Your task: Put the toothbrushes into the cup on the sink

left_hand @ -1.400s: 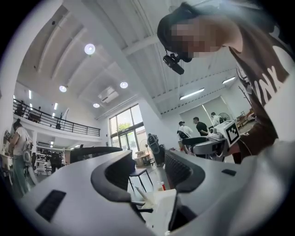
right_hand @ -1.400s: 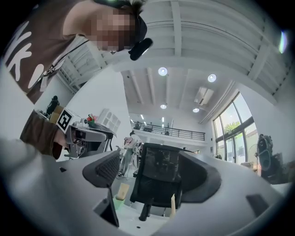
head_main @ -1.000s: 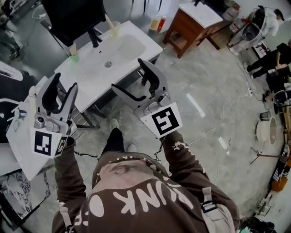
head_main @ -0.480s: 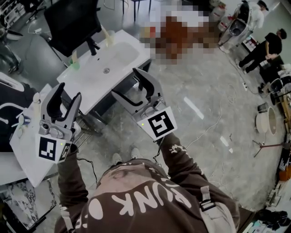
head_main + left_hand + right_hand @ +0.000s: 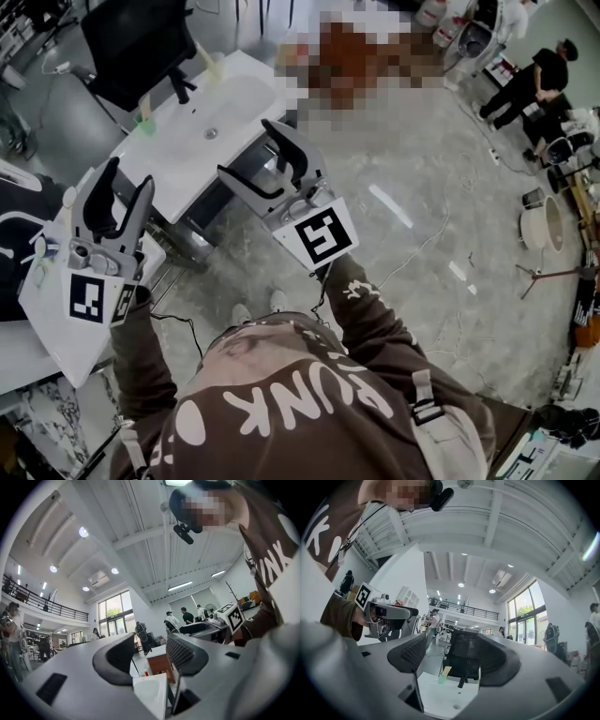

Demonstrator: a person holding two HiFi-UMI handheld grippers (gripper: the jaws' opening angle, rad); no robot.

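Observation:
The white sink stands ahead and below me. On its left rim a green cup holds a pale toothbrush. A clear cup at the back rim holds another toothbrush. My left gripper is raised left of the sink, open and empty. My right gripper hangs over the sink's front edge, open with nothing between its jaws. The right gripper view looks down at the sink, the green cup and its toothbrush.
A black faucet and a dark mirror panel stand behind the basin. A white table with small items lies under my left gripper. A wooden cabinet stands past the sink. People stand far right.
My right gripper has drifted left, closer over the sink's front edge. The left gripper stays raised. My head view has shifted slightly.

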